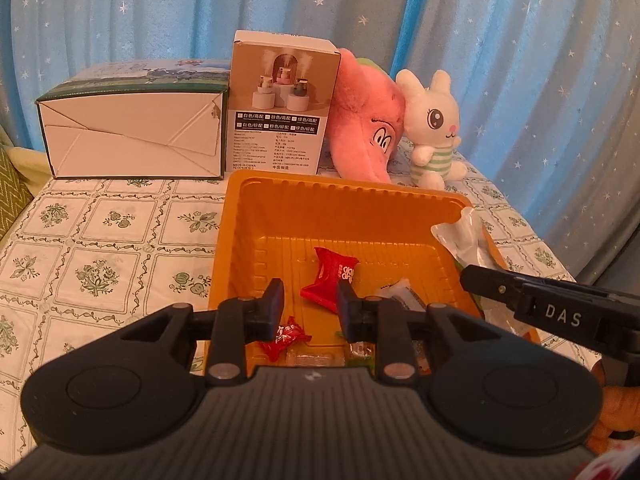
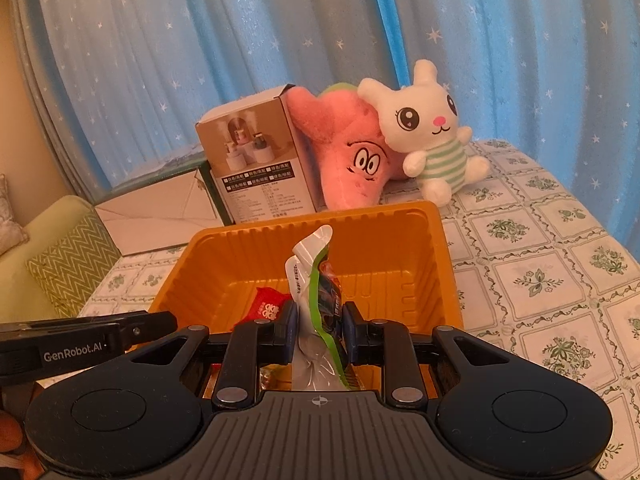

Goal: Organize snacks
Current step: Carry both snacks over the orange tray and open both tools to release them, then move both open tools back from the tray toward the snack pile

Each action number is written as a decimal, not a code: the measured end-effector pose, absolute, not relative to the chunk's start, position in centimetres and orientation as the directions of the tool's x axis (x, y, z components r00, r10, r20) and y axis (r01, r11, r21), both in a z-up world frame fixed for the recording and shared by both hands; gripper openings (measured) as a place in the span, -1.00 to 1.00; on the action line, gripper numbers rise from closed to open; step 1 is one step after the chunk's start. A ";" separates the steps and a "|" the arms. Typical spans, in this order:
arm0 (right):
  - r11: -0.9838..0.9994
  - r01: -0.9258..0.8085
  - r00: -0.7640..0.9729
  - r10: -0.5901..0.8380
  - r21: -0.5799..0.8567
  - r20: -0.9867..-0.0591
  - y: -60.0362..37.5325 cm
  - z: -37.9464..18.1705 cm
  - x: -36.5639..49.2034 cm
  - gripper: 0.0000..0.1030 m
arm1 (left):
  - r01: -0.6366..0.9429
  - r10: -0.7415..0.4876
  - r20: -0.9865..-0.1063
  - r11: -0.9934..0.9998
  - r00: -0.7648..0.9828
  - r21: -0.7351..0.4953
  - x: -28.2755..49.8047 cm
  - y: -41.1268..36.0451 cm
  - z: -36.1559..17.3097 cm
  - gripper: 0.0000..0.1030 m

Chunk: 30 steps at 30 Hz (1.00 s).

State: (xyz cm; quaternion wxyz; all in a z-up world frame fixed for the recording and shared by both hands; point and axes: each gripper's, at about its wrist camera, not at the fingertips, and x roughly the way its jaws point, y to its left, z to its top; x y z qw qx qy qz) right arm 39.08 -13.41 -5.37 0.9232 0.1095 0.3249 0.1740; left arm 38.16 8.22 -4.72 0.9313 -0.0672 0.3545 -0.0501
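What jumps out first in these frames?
The orange tray in the middle of the table, with red candy packets inside. Then the right gripper, jaws shut on a white-and-green snack packet over the tray. Behind, a pink plush and white bunny lean together.

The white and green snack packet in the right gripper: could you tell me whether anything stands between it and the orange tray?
Nothing visible does. The right gripper holds the snack packet over the orange tray, whose floor ahead is bare; the red wrappers lie left, below the open left gripper.
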 end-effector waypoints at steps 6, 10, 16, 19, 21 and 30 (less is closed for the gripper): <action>0.908 -0.264 0.732 0.408 0.326 -0.545 -12.7 -5.6 39.5 -0.53 | 0.039 -0.127 -0.661 0.989 0.740 -0.146 38.3 8.2 -5.0 -0.53; 0.873 -0.281 0.716 0.468 0.399 -0.518 -12.8 -6.0 40.1 -0.47 | 0.038 -0.121 -0.665 0.990 0.737 -0.138 38.3 8.2 -5.2 -0.53; 0.876 -0.226 0.731 0.441 0.425 -0.520 -14.3 -5.9 40.3 -0.12 | 0.042 -0.121 -0.663 0.990 0.739 -0.135 38.2 8.1 -5.2 -0.53; 0.883 -0.206 0.732 0.425 0.422 -0.532 -14.6 -5.9 40.4 -0.12 | 0.044 -0.124 -0.660 0.990 0.741 -0.137 38.1 8.0 -5.1 -0.53; 0.889 -0.207 0.731 0.419 0.410 -0.539 -14.5 -6.0 40.3 -0.12 | 0.046 -0.124 -0.660 0.990 0.741 -0.134 38.0 7.9 -5.1 -0.53; 0.914 -0.216 0.755 0.380 0.345 -0.534 -14.3 -5.2 39.0 -0.12 | 0.049 -0.119 -0.647 0.991 0.753 -0.125 37.0 7.2 -4.6 -0.53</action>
